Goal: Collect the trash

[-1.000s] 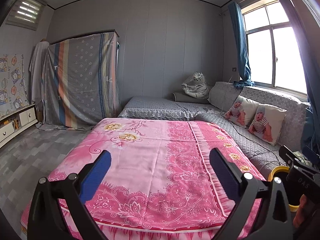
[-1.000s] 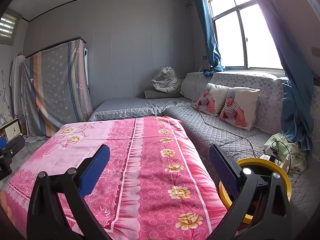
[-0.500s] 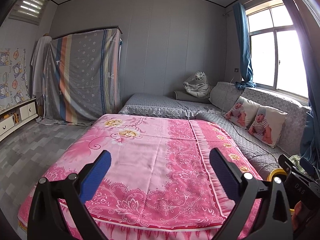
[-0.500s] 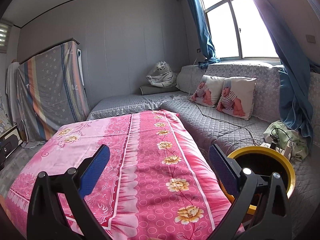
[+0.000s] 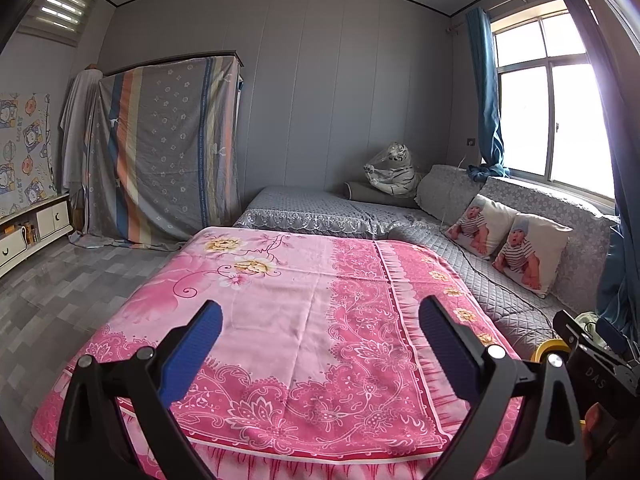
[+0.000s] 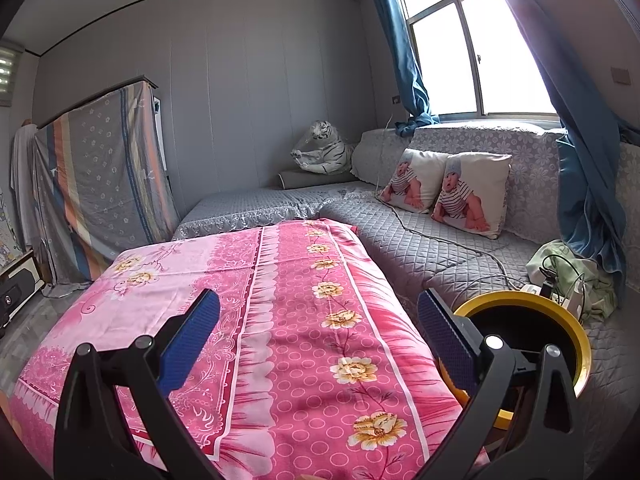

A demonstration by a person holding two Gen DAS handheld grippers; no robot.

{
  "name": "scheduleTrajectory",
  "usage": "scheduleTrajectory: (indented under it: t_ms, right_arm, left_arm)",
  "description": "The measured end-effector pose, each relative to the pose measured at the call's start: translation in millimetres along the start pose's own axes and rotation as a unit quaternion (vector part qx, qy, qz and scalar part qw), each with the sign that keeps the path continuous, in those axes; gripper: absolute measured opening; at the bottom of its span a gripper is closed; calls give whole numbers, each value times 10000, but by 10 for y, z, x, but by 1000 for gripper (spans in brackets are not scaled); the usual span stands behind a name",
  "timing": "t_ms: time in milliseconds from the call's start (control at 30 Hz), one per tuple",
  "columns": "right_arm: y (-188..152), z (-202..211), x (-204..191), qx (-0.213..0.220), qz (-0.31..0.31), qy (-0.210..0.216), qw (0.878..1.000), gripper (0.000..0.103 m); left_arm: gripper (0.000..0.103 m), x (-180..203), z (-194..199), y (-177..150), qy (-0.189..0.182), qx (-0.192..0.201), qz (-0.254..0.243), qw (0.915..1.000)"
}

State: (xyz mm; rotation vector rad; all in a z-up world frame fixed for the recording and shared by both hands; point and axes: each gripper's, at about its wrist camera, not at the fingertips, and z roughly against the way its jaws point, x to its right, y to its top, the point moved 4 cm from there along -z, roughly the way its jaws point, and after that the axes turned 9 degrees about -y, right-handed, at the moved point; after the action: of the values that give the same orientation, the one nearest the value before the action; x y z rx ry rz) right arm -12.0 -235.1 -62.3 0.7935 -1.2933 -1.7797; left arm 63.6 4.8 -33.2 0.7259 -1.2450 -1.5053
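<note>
A round bin with a yellow rim and a black inside (image 6: 568,328) stands at the right of the pink flowered cloth (image 6: 304,320), just beyond my right gripper's right finger. In the left wrist view only a sliver of the bin's yellow rim (image 5: 550,346) shows, behind the other gripper's black body (image 5: 596,364). My left gripper (image 5: 320,340) hovers open over the pink cloth (image 5: 288,312) with nothing between its blue pads. My right gripper (image 6: 318,340) is open too, and holds nothing. No loose trash shows on the cloth.
Grey quilted seating (image 6: 440,236) wraps the far and right sides, with two baby-print cushions (image 6: 444,192), a plush tiger (image 6: 324,152) and a cable. A green cloth with a power strip (image 6: 568,280) lies behind the bin. A draped cabinet (image 5: 164,168) and low drawers (image 5: 32,232) stand at the left.
Both views have risen and tilted a little, so more of the room and the bin's opening shows. Both grippers stay open and hold nothing.
</note>
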Motion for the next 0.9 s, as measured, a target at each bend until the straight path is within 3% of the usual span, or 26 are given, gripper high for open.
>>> scheduleTrajectory:
  t_ms: [900]
  right_arm:
    - [-34,-26,-24,-60,-35,44,10000,95]
  left_arm:
    - [95,73,-5,6,-87,140,-26,9999]
